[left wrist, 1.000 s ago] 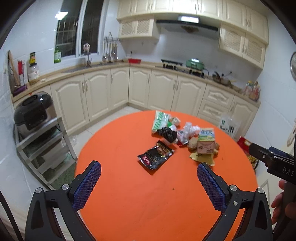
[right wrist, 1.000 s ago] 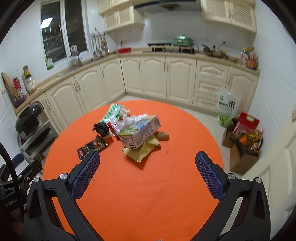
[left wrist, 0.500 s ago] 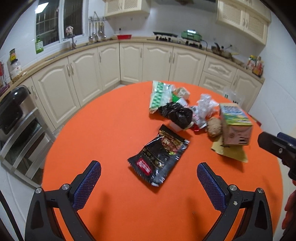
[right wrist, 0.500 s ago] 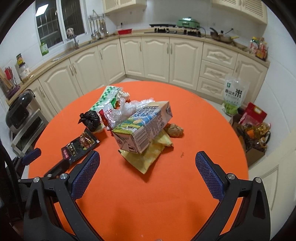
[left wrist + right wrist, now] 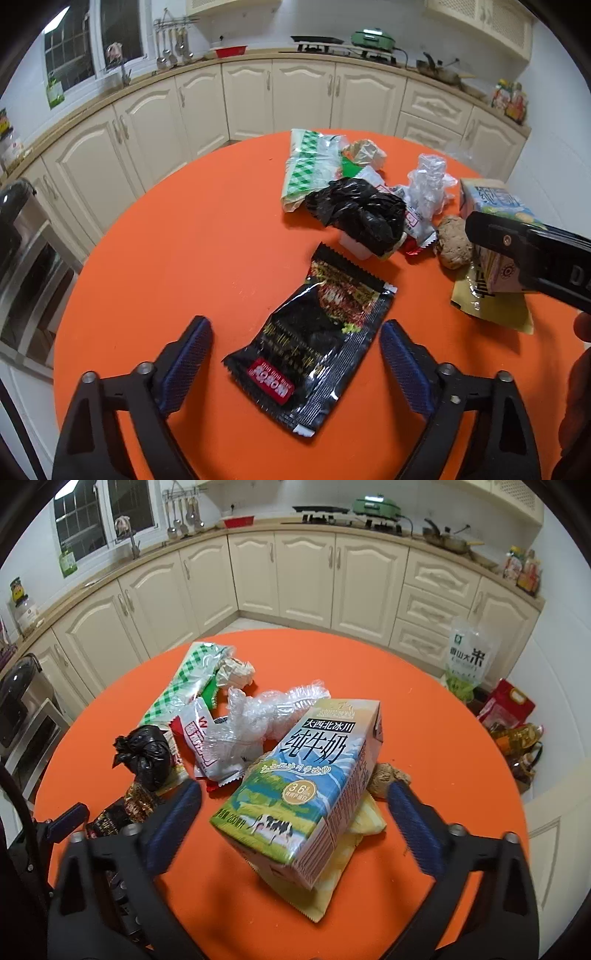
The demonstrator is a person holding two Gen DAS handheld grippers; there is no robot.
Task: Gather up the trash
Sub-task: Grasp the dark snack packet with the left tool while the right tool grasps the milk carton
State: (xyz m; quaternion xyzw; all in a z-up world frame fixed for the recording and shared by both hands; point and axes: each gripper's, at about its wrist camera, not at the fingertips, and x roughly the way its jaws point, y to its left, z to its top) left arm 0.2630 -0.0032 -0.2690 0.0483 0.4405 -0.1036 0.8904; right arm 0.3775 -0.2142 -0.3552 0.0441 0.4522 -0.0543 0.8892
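Round orange table (image 5: 207, 236) holds everything; all places below are relative to the milk carton (image 5: 310, 775), the biggest piece of trash, lying tilted near the table's middle. Carton rests on a yellow packet (image 5: 332, 871), which props one end up and likely explains the lean. Whether the carton is empty or full cannot be told; top looks closed.

Left of the carton: green checked bag (image 5: 181, 686), flat, looks empty. Between that bag and the carton: crumpled clear plastic (image 5: 273, 709) and a red-and-white wrapper (image 5: 207, 746), both touching the carton's far side. Further left, a knotted black bag (image 5: 146, 755); tied shut, contents hidden. Nearer the camera and left of that, a flat black snack packet (image 5: 314, 347), torn open at the top, looks empty. Behind the carton's right edge, a brown lump (image 5: 386, 775), maybe ginger, touching the yellow packet. Smallest: crumpled paper ball (image 5: 236, 672) beside the checked bag.

Right gripper (image 5: 295, 827) straddles the carton, jaws have just been narrowing, pads either side but not yet pressing, so still apart from it. Left gripper (image 5: 295, 354) straddles the snack packet the same way, jaws also just been closing in, packet between them, no contact visible. Judgement: both grabs being set up at once, one item per hand. No bin or collecting bag visible on the table.
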